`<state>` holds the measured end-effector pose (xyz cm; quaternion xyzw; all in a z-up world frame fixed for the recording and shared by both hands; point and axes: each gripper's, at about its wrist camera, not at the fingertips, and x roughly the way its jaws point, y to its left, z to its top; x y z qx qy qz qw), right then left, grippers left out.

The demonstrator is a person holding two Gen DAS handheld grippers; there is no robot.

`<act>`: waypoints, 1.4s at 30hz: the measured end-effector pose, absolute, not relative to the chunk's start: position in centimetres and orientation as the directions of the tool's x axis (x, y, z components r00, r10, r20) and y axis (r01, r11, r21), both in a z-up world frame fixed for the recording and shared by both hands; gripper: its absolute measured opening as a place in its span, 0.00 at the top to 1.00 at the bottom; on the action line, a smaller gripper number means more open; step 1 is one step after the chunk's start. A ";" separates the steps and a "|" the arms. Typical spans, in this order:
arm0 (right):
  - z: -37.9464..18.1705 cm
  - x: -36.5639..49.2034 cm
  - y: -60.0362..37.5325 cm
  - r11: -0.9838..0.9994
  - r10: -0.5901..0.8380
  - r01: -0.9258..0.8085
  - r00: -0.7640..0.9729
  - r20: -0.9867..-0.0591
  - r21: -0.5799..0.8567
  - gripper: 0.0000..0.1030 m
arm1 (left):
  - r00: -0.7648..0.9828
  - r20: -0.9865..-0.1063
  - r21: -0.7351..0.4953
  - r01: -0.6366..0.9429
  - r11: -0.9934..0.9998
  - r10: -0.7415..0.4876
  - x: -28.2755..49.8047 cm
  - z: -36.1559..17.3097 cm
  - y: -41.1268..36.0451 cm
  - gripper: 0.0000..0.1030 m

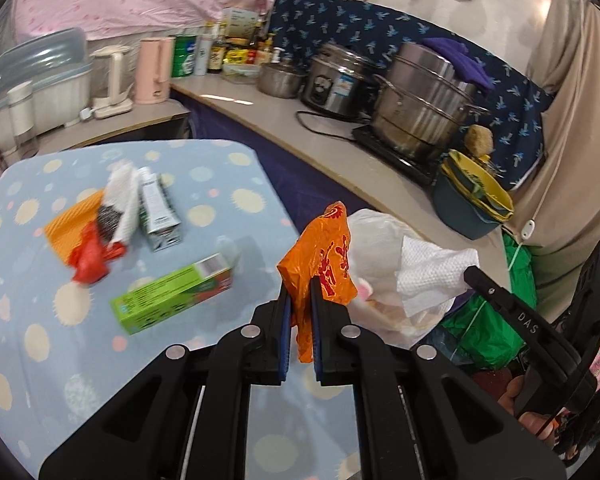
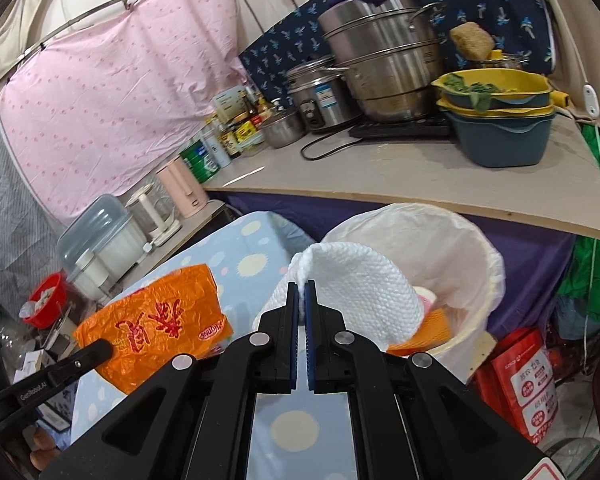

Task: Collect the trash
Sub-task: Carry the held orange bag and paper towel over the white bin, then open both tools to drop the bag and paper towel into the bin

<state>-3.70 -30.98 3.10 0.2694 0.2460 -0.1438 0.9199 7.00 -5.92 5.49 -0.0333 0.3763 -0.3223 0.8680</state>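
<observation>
My left gripper [image 1: 300, 286] is shut on a crumpled orange plastic bag [image 1: 320, 248], held just off the right edge of the spotted table [image 1: 28, 320]. My right gripper [image 2: 301, 286] is shut on a white paper towel [image 2: 360, 280] that hangs over the near rim of the white-lined trash bin [image 2: 480, 240]. The same orange bag [image 2: 160, 320] shows to the left in the right wrist view, the paper towel [image 1: 428, 276] and trash bin [image 1: 376, 232] to the right in the left wrist view. On the table lie a green box [image 1: 172, 300], a grey carton [image 1: 160, 216], a red wrapper [image 1: 92, 260] and an orange sheet [image 1: 68, 224].
A counter [image 2: 380, 176] behind the bin carries steel pots [image 2: 384, 56], a rice cooker [image 2: 320, 96], stacked basins [image 2: 500, 120] and bottles. A red bag [image 2: 528, 380] stands on the floor right of the bin. Kettles [image 1: 152, 72] and a dish rack [image 1: 40, 80] sit beyond the table.
</observation>
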 end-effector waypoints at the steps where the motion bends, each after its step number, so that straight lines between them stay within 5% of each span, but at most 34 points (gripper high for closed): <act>1: 3.2 -4.0 -31.6 0.810 -0.143 0.406 0.837 -0.529 0.423 0.97 | 0.504 -0.627 -0.299 0.549 0.780 -0.594 6.9 5.8 -7.0 0.92; 27: -0.9 -0.8 -39.8 0.767 -0.183 0.505 0.763 -0.621 0.395 0.91 | 0.376 -0.716 -0.246 0.653 0.717 -0.588 9.3 1.7 -23.6 0.91; 30: -0.9 -0.8 -39.8 0.764 -0.188 0.509 0.763 -0.618 0.396 0.89 | 0.374 -0.721 -0.246 0.649 0.720 -0.584 9.4 1.3 -24.0 0.87; 37: -0.4 -1.0 -39.6 0.757 -0.190 0.507 0.774 -0.604 0.412 0.79 | 0.405 -0.713 -0.237 0.629 0.740 -0.573 9.7 1.6 -23.0 0.60; 42: 0.1 -0.9 -38.7 0.769 -0.183 0.493 0.780 -0.599 0.407 0.77 | 0.429 -0.708 -0.230 0.611 0.758 -0.561 10.0 1.9 -21.7 0.54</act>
